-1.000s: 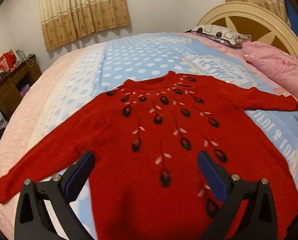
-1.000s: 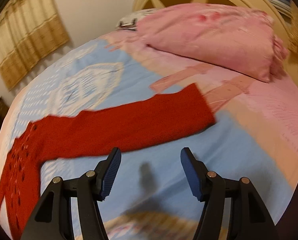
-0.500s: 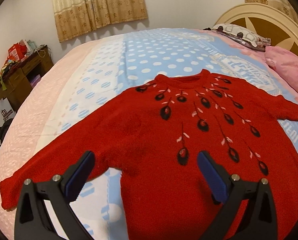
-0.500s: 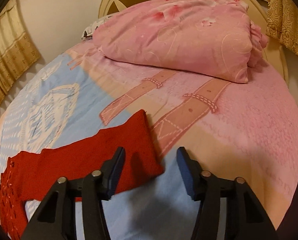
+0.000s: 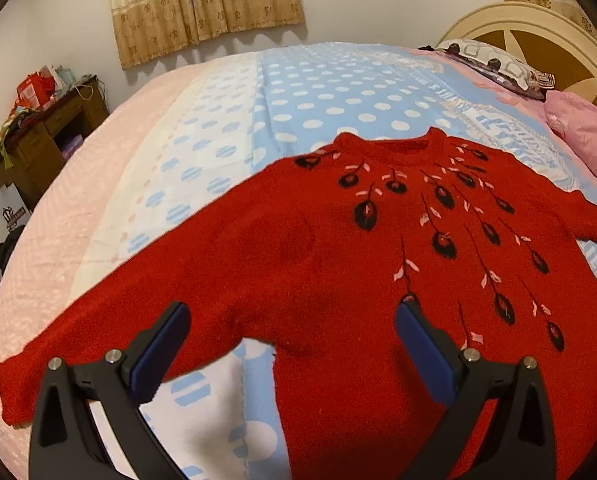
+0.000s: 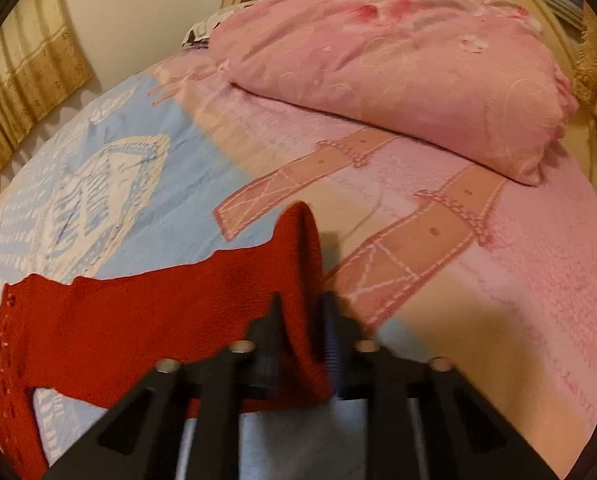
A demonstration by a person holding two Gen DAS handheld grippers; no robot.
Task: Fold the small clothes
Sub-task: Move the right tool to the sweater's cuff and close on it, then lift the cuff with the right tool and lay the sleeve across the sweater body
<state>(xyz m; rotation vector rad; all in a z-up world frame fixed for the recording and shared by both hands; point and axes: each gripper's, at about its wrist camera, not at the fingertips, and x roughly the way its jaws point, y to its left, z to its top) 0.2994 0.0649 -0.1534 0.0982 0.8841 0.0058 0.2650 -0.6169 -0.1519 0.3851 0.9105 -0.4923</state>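
Bed blanket [image 5: 306, 92] fills both frames; red sweater [image 5: 338, 264] flat, centre frame. My left claw [image 5: 290, 344] gapes wide above its lower-left sleeve. My right claw [image 6: 300, 336] pinches the cuff [image 6: 302, 264], centre-bottom.

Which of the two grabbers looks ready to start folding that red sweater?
The right. The right gripper is shut on the cuff end of one sleeve of the red sweater, so it can probably carry it inward. The left gripper hangs open above the sweater, holding nothing.
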